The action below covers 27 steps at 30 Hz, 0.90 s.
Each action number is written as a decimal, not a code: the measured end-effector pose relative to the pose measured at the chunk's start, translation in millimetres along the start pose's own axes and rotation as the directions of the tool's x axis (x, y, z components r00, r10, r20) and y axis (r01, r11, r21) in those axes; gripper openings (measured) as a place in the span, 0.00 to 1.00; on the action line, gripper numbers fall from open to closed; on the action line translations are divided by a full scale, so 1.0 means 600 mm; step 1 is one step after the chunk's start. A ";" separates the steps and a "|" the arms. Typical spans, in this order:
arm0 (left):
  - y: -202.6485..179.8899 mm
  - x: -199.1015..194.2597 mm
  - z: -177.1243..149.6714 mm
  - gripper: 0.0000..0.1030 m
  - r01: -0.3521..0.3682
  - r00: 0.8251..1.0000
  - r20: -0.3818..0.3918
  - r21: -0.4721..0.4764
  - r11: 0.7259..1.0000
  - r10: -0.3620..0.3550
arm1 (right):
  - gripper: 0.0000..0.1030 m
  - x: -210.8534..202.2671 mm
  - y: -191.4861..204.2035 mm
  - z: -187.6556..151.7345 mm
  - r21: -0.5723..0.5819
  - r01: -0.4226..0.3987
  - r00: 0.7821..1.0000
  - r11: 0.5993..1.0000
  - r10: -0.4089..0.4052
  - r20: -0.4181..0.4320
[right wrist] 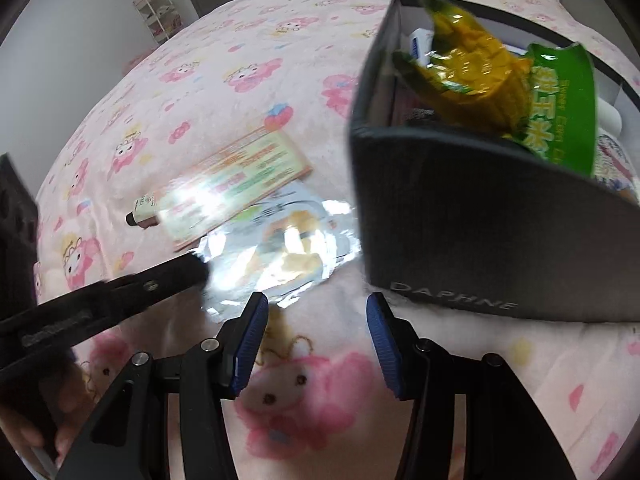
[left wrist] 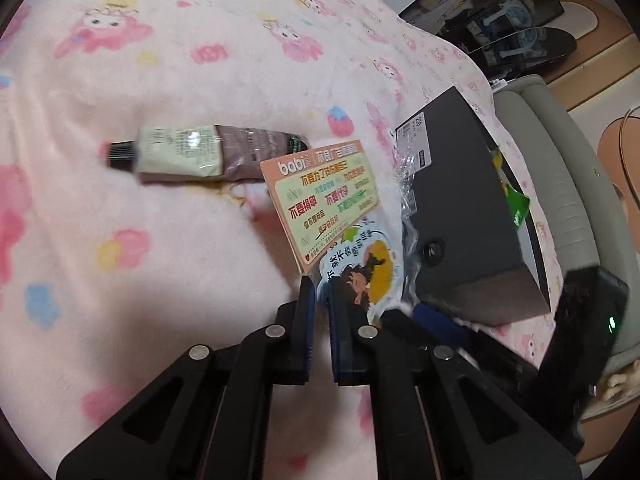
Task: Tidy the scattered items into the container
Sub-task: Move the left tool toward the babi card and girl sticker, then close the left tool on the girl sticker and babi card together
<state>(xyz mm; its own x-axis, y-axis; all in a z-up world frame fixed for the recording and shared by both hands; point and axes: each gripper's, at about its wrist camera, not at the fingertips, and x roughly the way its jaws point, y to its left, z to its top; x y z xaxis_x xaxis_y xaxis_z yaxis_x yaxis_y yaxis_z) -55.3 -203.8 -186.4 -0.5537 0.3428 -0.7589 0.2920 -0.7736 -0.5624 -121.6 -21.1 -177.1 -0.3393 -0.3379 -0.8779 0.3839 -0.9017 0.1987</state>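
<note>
Left wrist view sits right behind its own fingers, angled down onto the pink blanket (left wrist: 160, 220), very close, with the printed packet (left wrist: 336, 216) rising from the lower centre of the frame and the tube (left wrist: 192, 154) just left of centre. The dark box (left wrist: 464, 216) fills the right side, seen from its outer wall. Right wrist view tips down more steeply, hovering close above the blanket, the box looming in the upper right with its open top showing. Both views share the packet, the tube and the box; the right one catches the left gripper (right wrist: 192, 272) entering from the left edge.
</note>
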 end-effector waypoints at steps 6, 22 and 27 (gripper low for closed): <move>0.058 -0.038 -0.018 0.06 -0.052 0.999 -0.010 -0.056 0.997 0.051 | 0.46 -0.005 0.030 0.010 -0.074 -0.029 1.000 0.997 0.029 0.000; 0.070 -0.035 -0.011 0.19 -0.097 0.994 0.037 -0.071 0.993 0.100 | 0.41 0.037 0.078 0.007 -0.142 -0.186 0.982 0.972 0.179 -0.060; 0.070 -0.043 -0.011 0.23 -0.149 0.986 0.069 -0.071 0.986 0.154 | 0.40 -0.001 0.091 -0.021 -0.166 -0.272 0.960 0.948 0.254 -0.122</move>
<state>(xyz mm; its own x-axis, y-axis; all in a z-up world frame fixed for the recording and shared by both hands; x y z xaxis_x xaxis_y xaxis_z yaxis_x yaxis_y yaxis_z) -23.8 -241.5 -192.4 -0.5546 0.1815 -0.8121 0.4264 -0.7760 -0.4647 -89.7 -66.5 -171.2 -0.1235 -0.5203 -0.8450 0.5988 -0.7181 0.3546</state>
